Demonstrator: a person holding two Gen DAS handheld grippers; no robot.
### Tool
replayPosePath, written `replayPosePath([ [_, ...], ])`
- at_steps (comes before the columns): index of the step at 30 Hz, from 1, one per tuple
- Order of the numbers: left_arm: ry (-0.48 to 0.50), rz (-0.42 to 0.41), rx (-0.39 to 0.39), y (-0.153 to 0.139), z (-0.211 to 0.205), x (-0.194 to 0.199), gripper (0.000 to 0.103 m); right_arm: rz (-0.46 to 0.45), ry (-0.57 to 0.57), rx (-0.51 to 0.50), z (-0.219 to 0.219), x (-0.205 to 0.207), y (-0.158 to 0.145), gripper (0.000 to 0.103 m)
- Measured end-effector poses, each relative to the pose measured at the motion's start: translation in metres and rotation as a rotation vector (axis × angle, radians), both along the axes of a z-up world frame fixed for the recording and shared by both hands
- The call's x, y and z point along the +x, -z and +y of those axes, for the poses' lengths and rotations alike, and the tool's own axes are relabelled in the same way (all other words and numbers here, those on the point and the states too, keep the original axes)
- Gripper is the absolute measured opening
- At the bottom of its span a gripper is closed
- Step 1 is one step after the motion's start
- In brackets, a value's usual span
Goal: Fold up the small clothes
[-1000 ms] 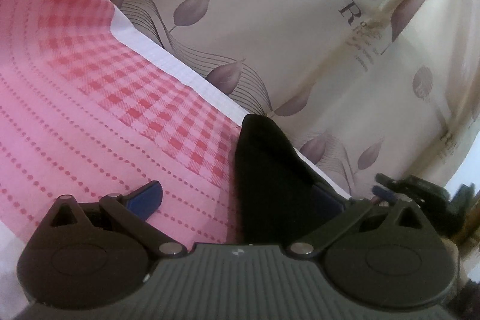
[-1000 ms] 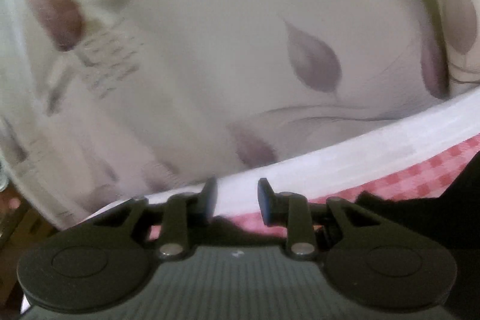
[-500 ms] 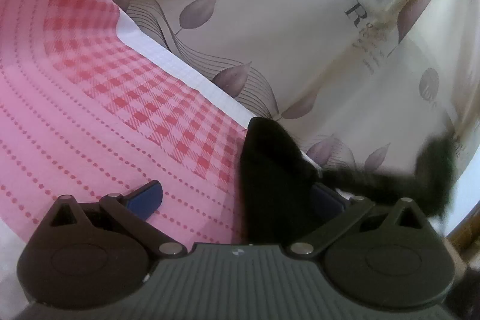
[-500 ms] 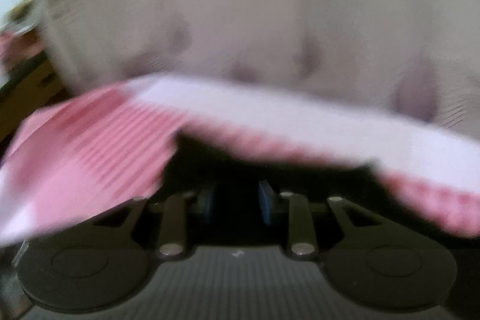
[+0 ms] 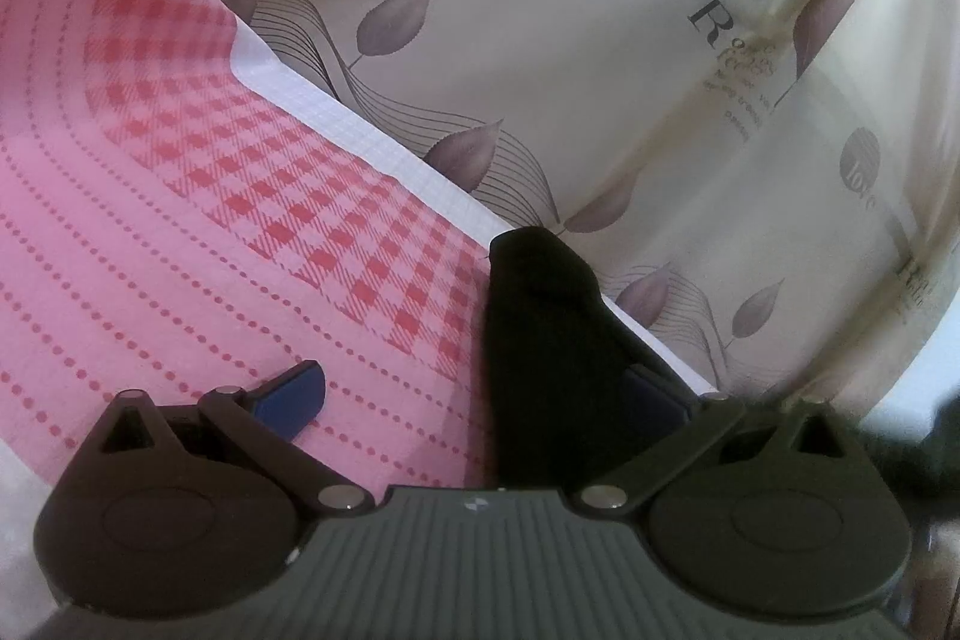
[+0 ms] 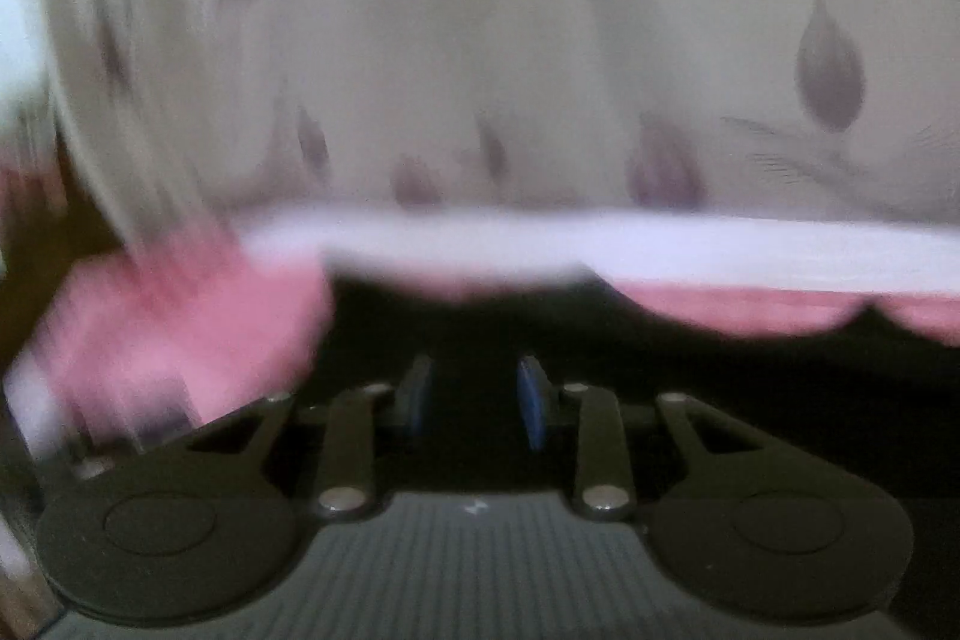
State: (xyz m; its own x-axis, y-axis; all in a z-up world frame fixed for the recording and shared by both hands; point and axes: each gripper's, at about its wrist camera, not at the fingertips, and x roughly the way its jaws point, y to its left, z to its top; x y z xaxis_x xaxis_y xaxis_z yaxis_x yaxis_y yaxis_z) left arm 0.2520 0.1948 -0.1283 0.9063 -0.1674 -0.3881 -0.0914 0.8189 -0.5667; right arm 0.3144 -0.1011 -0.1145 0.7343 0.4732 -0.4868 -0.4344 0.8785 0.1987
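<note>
A black garment [image 5: 540, 340] lies on the pink checked tablecloth [image 5: 180, 232] near the table's far edge. My left gripper [image 5: 474, 394] is open wide; its left blue pad [image 5: 294, 394] rests over the cloth and its right pad [image 5: 651, 394] is partly hidden behind the garment, which sits between the jaws. In the blurred right wrist view the black garment [image 6: 660, 358] spreads under and ahead of my right gripper [image 6: 474, 394]. Its jaws stand a small gap apart, with dark fabric between them; I cannot tell if they pinch it.
A cream curtain with purple leaf prints [image 5: 540, 40] hangs right behind the table's white far edge [image 5: 372, 148]. It also shows in the right wrist view [image 6: 540, 40]. The table's left corner [image 6: 90, 340] shows in the right wrist view.
My right gripper has swung quickly across the table edge and down over the black garment. The left gripper has held nearly still, open around the garment.
</note>
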Motion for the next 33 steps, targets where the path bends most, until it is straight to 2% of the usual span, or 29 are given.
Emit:
replayPosePath([
  [1,0.0,0.0,0.002,0.0,0.0,0.0,0.103,0.006,0.012,-0.074,-0.007,-0.005,0.007,0.03],
  [2,-0.001,0.0,0.005,0.0,0.0,0.0,0.103,0.033,0.038,-0.106,-0.02,-0.003,0.013,0.03],
  [4,-0.003,0.0,0.013,0.001,-0.002,0.0,0.103,0.084,0.098,-0.07,-0.057,0.014,0.017,0.028],
  [6,-0.004,0.001,0.022,0.0,-0.002,0.0,0.103,0.119,0.224,0.021,-0.098,0.035,0.017,0.03],
  [8,-0.006,0.002,0.029,0.0,-0.003,0.0,0.103,0.185,0.355,0.158,-0.148,0.056,0.021,0.029],
  [9,-0.006,0.002,0.031,0.0,-0.003,0.0,0.103,0.2,0.465,0.203,-0.174,0.06,0.024,0.028],
  [10,-0.005,0.003,0.032,0.001,-0.002,0.0,0.103,0.205,0.559,0.29,-0.199,0.058,0.027,0.029],
  [12,-0.005,0.002,0.031,0.0,-0.002,0.0,0.103,0.173,0.659,0.499,-0.234,0.043,0.029,0.029],
  [13,-0.004,0.002,0.03,0.0,-0.002,0.001,0.103,0.133,0.684,0.572,-0.245,0.028,0.03,0.03],
  [15,0.002,0.002,0.029,0.001,-0.002,0.001,0.103,0.075,0.639,0.651,-0.254,-0.005,0.03,0.031],
  [16,0.008,0.003,0.031,0.001,-0.002,0.001,0.103,0.068,0.612,0.627,-0.252,-0.023,0.029,0.031],
  [17,0.015,0.005,0.033,0.0,-0.002,0.001,0.103,0.064,0.59,0.55,-0.244,-0.038,0.028,0.031],
  [18,0.021,0.007,0.037,0.0,-0.002,0.002,0.103,0.056,0.57,0.44,-0.232,-0.053,0.026,0.031],
  [21,0.034,0.017,0.066,0.0,-0.006,0.003,0.103,-0.033,0.523,-0.008,-0.176,-0.099,0.027,0.031],
  [22,0.037,0.02,0.076,-0.001,-0.007,0.003,0.103,-0.068,0.516,-0.084,-0.161,-0.109,0.03,0.031],
  [25,0.035,0.031,0.124,-0.002,-0.013,0.004,0.103,-0.119,0.532,-0.171,-0.138,-0.119,0.037,0.032],
  [29,0.025,0.051,0.209,-0.006,-0.024,0.004,0.103,-0.092,0.596,-0.147,-0.134,-0.114,0.045,0.035],
  [30,0.023,0.053,0.225,-0.006,-0.026,0.005,0.103,-0.094,0.605,-0.164,-0.132,-0.114,0.045,0.038],
  [33,0.016,0.064,0.275,-0.008,-0.032,0.006,0.103,-0.074,0.63,-0.188,-0.133,-0.098,0.051,0.06],
])
